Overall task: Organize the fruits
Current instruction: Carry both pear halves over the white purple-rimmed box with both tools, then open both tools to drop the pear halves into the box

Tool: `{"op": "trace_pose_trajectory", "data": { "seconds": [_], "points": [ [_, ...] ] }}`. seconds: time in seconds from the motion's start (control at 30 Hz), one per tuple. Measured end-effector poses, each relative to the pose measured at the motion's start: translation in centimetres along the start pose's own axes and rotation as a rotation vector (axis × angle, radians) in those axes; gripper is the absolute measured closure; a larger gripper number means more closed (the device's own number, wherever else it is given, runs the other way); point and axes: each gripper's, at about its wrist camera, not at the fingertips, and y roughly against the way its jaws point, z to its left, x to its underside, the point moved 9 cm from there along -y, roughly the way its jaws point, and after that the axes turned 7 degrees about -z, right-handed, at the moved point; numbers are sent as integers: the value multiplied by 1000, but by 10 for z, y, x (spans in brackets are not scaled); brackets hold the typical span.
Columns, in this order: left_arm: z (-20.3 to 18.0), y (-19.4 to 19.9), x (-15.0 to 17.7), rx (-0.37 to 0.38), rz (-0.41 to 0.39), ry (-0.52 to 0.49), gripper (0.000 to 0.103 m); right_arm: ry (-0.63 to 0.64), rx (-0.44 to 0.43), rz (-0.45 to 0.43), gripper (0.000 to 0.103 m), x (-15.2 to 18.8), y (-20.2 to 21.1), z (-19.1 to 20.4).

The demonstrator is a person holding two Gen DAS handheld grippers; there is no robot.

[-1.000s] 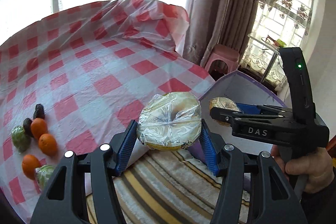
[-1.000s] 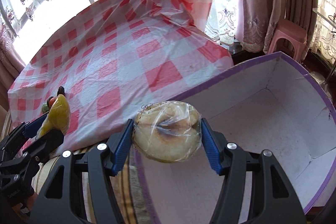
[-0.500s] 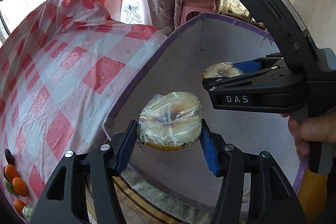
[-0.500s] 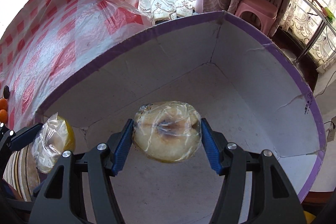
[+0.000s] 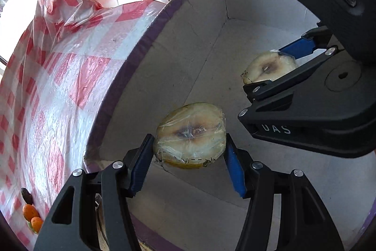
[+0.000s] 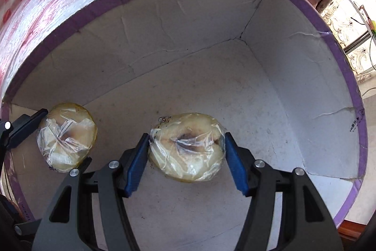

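A person holds a two-fingered tool in each hand, and both reach down inside a white cardboard box (image 6: 270, 77) with a purple rim. The left tool (image 5: 188, 152) is clenched on a halved pale fruit wrapped in cling film, the left fruit half (image 5: 190, 134), which sits near the box's left wall, by the corner nearest the person. The right tool (image 6: 186, 151) grasps a second wrapped piece, the right fruit half (image 6: 185, 146), near the middle of the box floor. Whether either fruit touches the floor cannot be told. Outside the box, beyond its left wall, lies a tabletop (image 5: 58, 86) under a red-and-white checked plastic cover, with small oranges (image 5: 31, 215) far from the box at its near edge. As a judgement, the risks are these: the slick film could let a half slip or roll when released, landing cut face down; a hard squeeze may bruise the soft flesh; and the two tools, working close together inside the box, could knock each other.
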Motion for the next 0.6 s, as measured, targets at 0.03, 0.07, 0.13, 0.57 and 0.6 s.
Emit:
{"op": "trace_pose_trajectory", "data": {
  "seconds": [0.03,0.07,0.13,0.57,0.6],
  "points": [
    [0,-1,0,-7,0,-2,47,1,0,2,40,1,-1,0],
    [1,-1,0,-10,1,-3,46,1,1,2,40,1,-2,0],
    [1,-1,1,-12,1,-3,46,-5,0,-8,40,1,-1,1],
    [-7,-2,1,-40,15,-18,46,-15,6,-10,33,2,3,0],
    [-8,-2,1,-40,15,-17,46,-13,10,-12,31,3,4,0]
  ]
}}
